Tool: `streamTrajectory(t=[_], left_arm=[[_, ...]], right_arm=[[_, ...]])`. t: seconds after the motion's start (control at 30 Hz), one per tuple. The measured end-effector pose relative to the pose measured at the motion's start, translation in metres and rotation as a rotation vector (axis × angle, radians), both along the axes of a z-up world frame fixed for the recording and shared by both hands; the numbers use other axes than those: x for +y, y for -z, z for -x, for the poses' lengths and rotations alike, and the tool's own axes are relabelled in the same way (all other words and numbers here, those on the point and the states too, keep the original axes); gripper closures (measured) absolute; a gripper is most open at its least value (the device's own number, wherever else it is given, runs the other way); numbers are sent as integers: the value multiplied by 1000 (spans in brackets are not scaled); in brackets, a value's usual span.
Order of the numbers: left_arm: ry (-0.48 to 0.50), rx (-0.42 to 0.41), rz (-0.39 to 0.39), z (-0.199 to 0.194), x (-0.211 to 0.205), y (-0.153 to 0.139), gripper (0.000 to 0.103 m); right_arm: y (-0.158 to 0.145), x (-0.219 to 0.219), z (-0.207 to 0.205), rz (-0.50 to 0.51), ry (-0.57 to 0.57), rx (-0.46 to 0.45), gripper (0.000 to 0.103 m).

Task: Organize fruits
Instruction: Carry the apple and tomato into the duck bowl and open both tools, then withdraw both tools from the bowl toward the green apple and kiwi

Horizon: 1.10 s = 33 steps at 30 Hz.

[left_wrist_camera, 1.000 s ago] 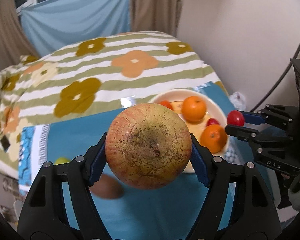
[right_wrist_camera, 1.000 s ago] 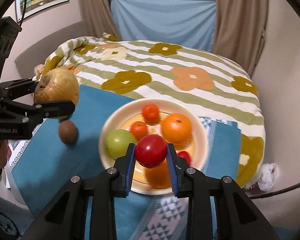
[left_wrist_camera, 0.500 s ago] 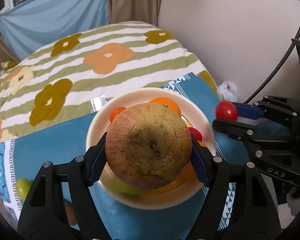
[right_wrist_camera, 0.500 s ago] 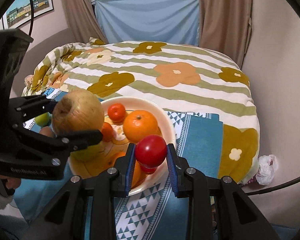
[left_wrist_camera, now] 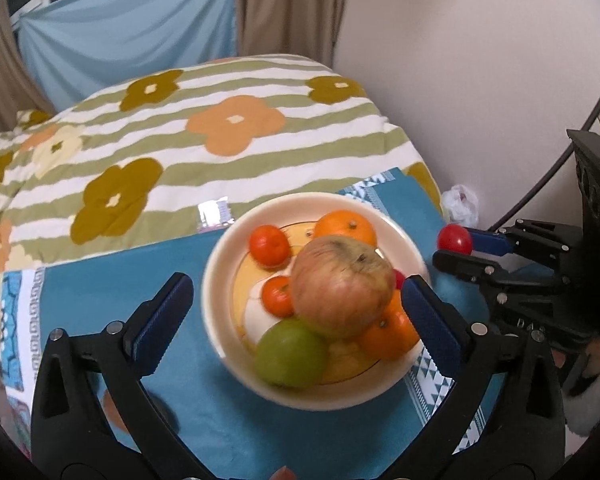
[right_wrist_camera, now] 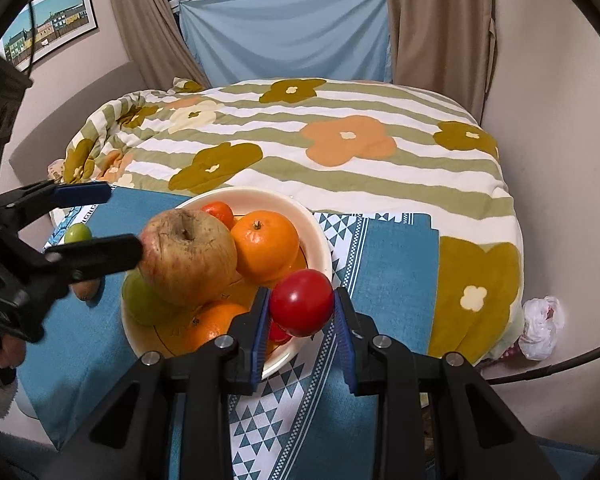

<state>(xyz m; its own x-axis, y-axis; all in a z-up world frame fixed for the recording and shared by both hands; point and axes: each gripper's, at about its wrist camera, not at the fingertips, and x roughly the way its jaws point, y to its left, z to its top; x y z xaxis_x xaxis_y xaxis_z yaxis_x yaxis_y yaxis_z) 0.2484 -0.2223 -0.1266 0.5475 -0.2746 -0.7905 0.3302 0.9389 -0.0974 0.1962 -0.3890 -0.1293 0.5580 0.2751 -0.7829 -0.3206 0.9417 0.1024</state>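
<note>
A cream bowl [left_wrist_camera: 220,272] [right_wrist_camera: 320,236] on a blue cloth holds oranges [left_wrist_camera: 346,226], small tangerines [left_wrist_camera: 269,245] and a green apple [left_wrist_camera: 291,352]. A large russet apple [left_wrist_camera: 342,286] [right_wrist_camera: 188,256] rests on top of that pile. My left gripper [left_wrist_camera: 296,304] is open, its jaws wide on either side of the bowl, apart from the apple. My right gripper [right_wrist_camera: 300,310] is shut on a small red fruit [right_wrist_camera: 301,303] [left_wrist_camera: 454,239], held above the bowl's right rim.
The blue cloth [right_wrist_camera: 396,264] lies on a bed with a striped flowered quilt [right_wrist_camera: 340,152]. A small green fruit [right_wrist_camera: 78,234] and a brown one [right_wrist_camera: 85,289] lie left of the bowl. A wall and a white bag [right_wrist_camera: 540,328] are at right.
My left gripper opened and let go of the russet apple, which now rests on the fruit in the bowl. My right gripper still holds the red fruit, nearer the bowl's right rim.
</note>
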Motion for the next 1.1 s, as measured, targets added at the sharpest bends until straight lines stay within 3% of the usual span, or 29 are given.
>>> streamTrajectory(t=[0.47, 0.8, 0.83, 0.87, 0.93, 1.1], left_arm=[[-181, 66, -14, 29, 64, 16, 0], [-229, 77, -48, 36, 78, 20, 0], [-231, 79, -48, 38, 78, 19, 0], [-231, 80, -50, 40, 78, 18, 0], [-230, 70, -62, 45, 77, 13, 0], [-234, 33, -84, 58, 78, -3, 0]], right_arm=[[23, 8, -30, -16, -49, 25, 75], [29, 7, -27, 1, -90, 33, 73], [28, 7, -25, 8, -93, 26, 63], [27, 7, -23, 13, -95, 20, 44], [24, 6, -20, -5, -106, 12, 26], [14, 9, -10, 13, -128, -9, 20]])
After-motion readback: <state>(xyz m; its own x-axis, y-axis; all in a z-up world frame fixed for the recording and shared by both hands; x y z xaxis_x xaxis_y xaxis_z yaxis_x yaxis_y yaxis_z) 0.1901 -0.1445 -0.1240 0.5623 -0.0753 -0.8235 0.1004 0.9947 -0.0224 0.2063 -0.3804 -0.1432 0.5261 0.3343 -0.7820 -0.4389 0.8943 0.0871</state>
